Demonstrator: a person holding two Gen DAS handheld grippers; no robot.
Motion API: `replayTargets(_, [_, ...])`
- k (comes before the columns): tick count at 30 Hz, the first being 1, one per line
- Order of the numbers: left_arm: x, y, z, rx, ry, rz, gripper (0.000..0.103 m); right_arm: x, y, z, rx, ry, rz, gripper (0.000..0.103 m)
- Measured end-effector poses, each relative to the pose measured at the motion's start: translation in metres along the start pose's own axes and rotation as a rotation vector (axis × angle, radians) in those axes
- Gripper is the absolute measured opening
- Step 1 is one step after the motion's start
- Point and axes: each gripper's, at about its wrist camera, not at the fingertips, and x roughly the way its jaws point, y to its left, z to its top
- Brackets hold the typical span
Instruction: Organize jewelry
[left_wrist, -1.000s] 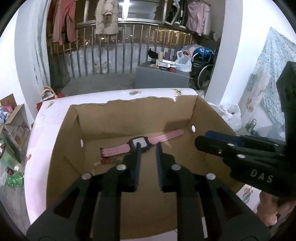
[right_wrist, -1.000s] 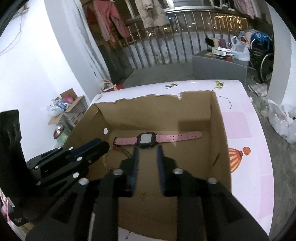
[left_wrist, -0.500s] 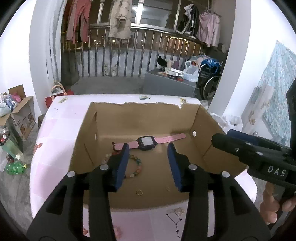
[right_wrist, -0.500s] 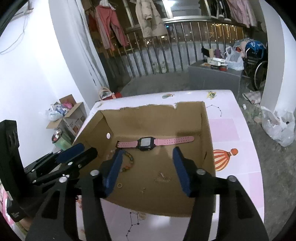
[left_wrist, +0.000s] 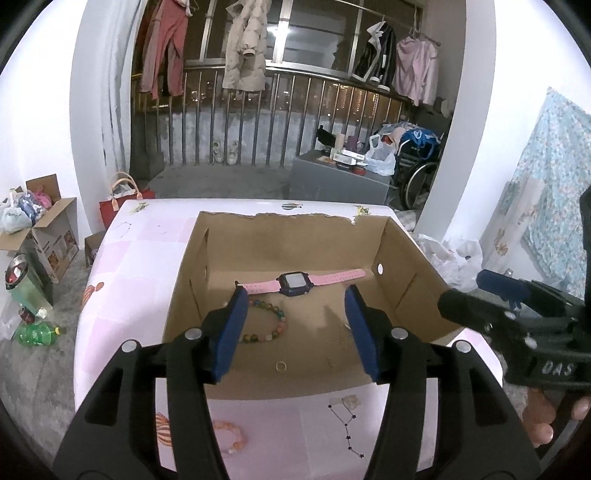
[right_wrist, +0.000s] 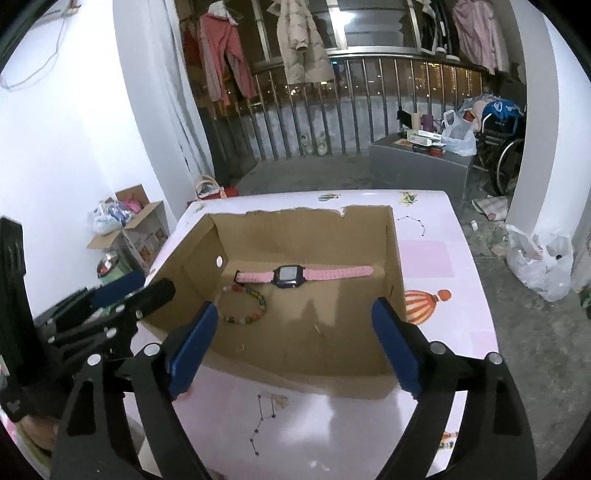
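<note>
Both the left gripper (left_wrist: 295, 328) and right gripper (right_wrist: 291, 343) hang with jaws spread, empty; the pink watch (left_wrist: 295, 283) lies flat mid-frame, at the cardboard box's (left_wrist: 406, 258) far wall. It looks light, its strap floppy; the stiff dark case seems the surest hold.

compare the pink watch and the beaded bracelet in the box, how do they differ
The pink watch lies stretched out straight along the far wall of the cardboard box; the beaded bracelet forms a closed loop nearer the grippers. The watch is one pink strap with a dark square face; the bracelet is a string of separate multicoloured beads. Fully extended, the watch spans more of the box floor than the bracelet. Both lie flat inside the box, with no gripper touching them.
</note>
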Motion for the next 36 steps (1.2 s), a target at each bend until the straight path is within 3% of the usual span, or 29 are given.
replayTargets(9, [-0.008,0.001,-0.005,0.0,-0.012,0.0,0.052,-0.013,0.018,-0.018,-0.089,0.045,-0.035,0.096])
replayTargets(21, [-0.014,0.007,-0.008,-0.026,-0.019,0.01,0.052,-0.007,0.038,-0.038,-0.187,0.13,-0.116,0.096])
replayTargets(31, [-0.017,0.011,-0.008,-0.035,-0.017,0.014,0.052,-0.006,0.047,-0.045,-0.266,0.11,-0.212,0.096])
replayTargets(36, [-0.018,0.012,-0.008,-0.035,-0.018,0.015,0.052,-0.008,0.048,-0.044,-0.279,0.098,-0.193,0.096])
